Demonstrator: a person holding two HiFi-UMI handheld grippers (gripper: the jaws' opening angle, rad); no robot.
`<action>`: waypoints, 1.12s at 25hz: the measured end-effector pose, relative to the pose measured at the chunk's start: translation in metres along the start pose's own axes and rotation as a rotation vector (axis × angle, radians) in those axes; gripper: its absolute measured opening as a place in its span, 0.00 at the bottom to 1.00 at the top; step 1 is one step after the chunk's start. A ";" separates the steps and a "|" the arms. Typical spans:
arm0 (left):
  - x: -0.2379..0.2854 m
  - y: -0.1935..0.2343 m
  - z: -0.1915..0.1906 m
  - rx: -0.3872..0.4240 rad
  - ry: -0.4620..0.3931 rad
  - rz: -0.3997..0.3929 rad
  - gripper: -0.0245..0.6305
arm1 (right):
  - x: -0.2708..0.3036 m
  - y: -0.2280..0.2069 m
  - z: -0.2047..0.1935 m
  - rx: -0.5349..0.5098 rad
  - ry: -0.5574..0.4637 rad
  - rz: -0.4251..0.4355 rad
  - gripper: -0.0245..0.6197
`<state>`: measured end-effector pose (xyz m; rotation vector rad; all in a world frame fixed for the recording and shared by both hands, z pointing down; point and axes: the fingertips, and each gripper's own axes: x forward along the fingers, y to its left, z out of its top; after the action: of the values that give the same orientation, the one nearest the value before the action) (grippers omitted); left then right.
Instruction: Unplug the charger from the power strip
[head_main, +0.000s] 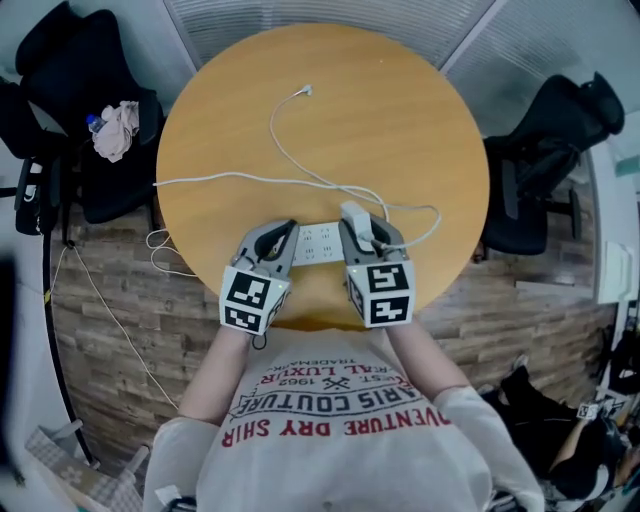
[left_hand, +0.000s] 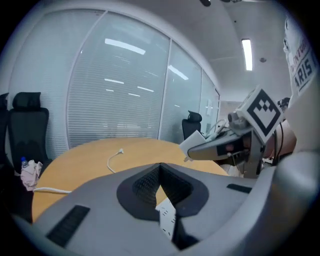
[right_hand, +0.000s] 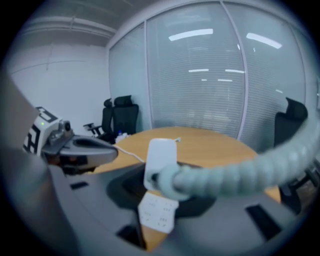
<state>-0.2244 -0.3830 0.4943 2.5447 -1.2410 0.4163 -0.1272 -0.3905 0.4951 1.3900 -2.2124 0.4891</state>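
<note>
A white power strip (head_main: 318, 244) lies near the front of the round wooden table (head_main: 400, 120), between my two grippers. My right gripper (head_main: 362, 230) is shut on the white charger (head_main: 356, 218), which stands upright in the right gripper view (right_hand: 160, 156), just above the strip (right_hand: 157, 212). The charger's white cable (head_main: 300, 178) loops across the table, and its ribbed part (right_hand: 240, 175) crosses close to the camera. My left gripper (head_main: 288, 236) hovers at the strip's left end. Its jaw tips meet (left_hand: 160, 167), and the strip (left_hand: 166, 214) shows below them through the gap.
Black office chairs stand at the left (head_main: 90, 100) and right (head_main: 550, 150) of the table. A cloth and a bottle (head_main: 117, 128) sit on the left chair. The strip's cord (head_main: 200, 180) runs off the table's left edge. Glass walls with blinds (left_hand: 120, 85) lie behind.
</note>
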 end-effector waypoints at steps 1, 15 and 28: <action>-0.009 0.003 0.011 -0.001 -0.035 0.016 0.08 | -0.005 0.001 0.006 -0.004 -0.030 -0.003 0.28; -0.077 0.021 0.076 0.028 -0.294 0.141 0.08 | -0.051 0.012 0.061 -0.091 -0.309 0.003 0.28; -0.075 0.011 0.075 0.020 -0.287 0.122 0.08 | -0.046 0.004 0.051 -0.048 -0.267 -0.001 0.28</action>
<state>-0.2675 -0.3642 0.3986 2.6219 -1.5036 0.0883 -0.1243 -0.3819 0.4264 1.5057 -2.4142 0.2593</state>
